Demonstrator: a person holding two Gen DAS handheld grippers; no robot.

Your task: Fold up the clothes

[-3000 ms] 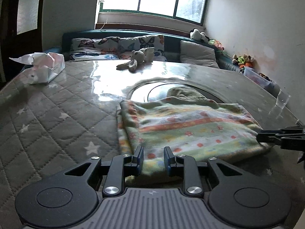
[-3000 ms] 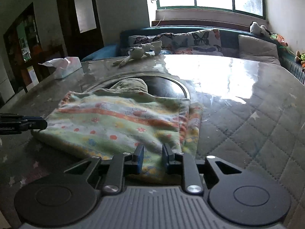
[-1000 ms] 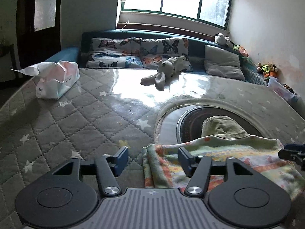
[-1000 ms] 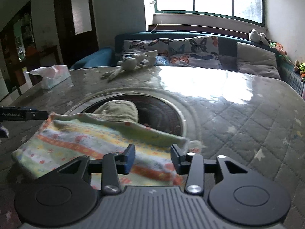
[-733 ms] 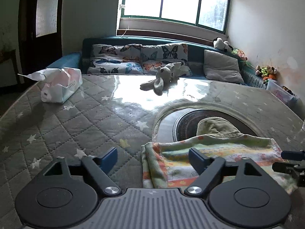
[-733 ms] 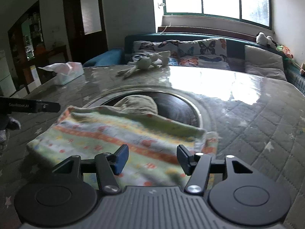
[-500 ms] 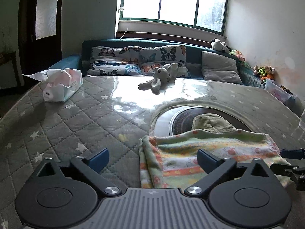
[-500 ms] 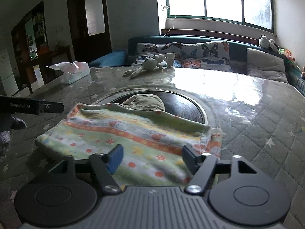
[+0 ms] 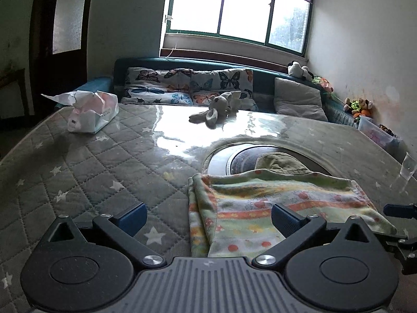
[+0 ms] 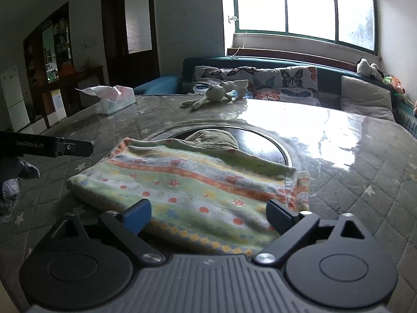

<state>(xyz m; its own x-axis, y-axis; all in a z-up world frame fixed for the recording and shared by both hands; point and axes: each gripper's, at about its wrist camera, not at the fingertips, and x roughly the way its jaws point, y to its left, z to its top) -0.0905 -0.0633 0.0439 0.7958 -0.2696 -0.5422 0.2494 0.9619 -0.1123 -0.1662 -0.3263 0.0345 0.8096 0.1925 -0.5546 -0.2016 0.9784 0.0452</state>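
Your left gripper (image 9: 208,217) has its jaws spread wide and empty; the folded striped garment (image 9: 273,208) lies flat on the quilted table cover (image 9: 91,169), its left folded edge between and just ahead of those jaws. Your right gripper (image 10: 208,215) is spread wide too, holding nothing, with the garment's near edge lying between its jaws. An olive cloth (image 10: 211,137) pokes out from under the garment's far side. Well beyond the jaws sit a tissue pack (image 9: 91,114) and a plush rabbit (image 9: 216,109).
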